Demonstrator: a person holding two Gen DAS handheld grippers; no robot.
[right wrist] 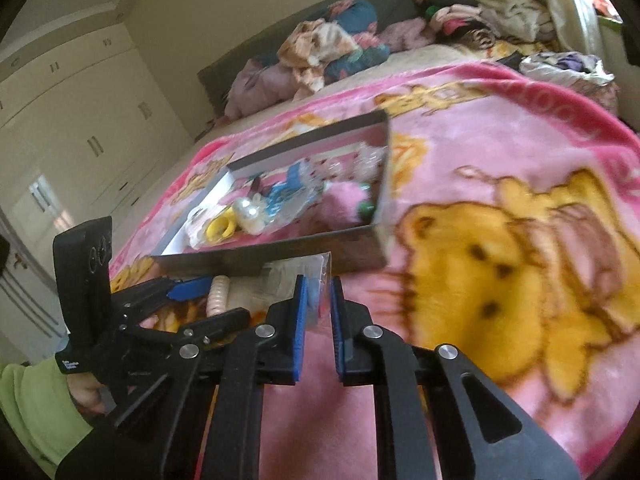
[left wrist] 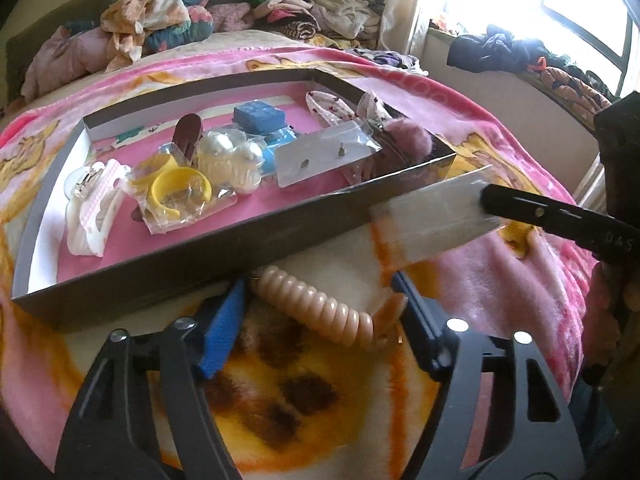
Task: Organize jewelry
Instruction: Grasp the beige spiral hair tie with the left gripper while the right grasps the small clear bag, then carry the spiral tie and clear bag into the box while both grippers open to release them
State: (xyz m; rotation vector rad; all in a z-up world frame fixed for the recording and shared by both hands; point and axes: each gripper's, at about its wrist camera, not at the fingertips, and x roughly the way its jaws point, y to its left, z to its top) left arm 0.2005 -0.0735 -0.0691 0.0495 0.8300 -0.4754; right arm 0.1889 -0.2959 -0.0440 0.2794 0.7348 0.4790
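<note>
A: Two tongs over the bed, both low on the pink bear blanket [left wrist: 500, 292]. Left tongs [left wrist: 320, 312] spread wide around a peach spiral hair tie [left wrist: 320, 312] that lies on the blanket, just outside the near wall of the dark cardboard tray [left wrist: 192, 256]. Blue pad [left wrist: 222, 336] on one side, the tie's end touching or nearly touching the other finger — not gripped.

B: And the right?

A: Right tongs [right wrist: 319, 312] narrowed onto a clear flat packet [left wrist: 436, 220]. Right wrist view shows the plastic [right wrist: 296, 280] between the two blue pads; left wrist view shows the packet held out beside the tray's near right corner, above the blanket. Contents too blurred to name.

B: Tray contents?

A: Pink-lined floor. From the left: white and pink claw clip [left wrist: 94, 208], bag with yellow rings [left wrist: 176, 196], pearl-white piece [left wrist: 228, 160], brown oval clip [left wrist: 187, 136] standing up behind it, blue box [left wrist: 256, 114], bagged card with two small studs [left wrist: 324, 156], fluffy mauve pompom [left wrist: 408, 140] at the right end, patterned cloth bands [left wrist: 332, 110] at the back.

B: Surroundings?

A: Heaped clothes [left wrist: 160, 20] at the head of the bed, more on the window ledge [left wrist: 520, 56]. Green sleeve [right wrist: 36, 408] behind the left tool.
</note>
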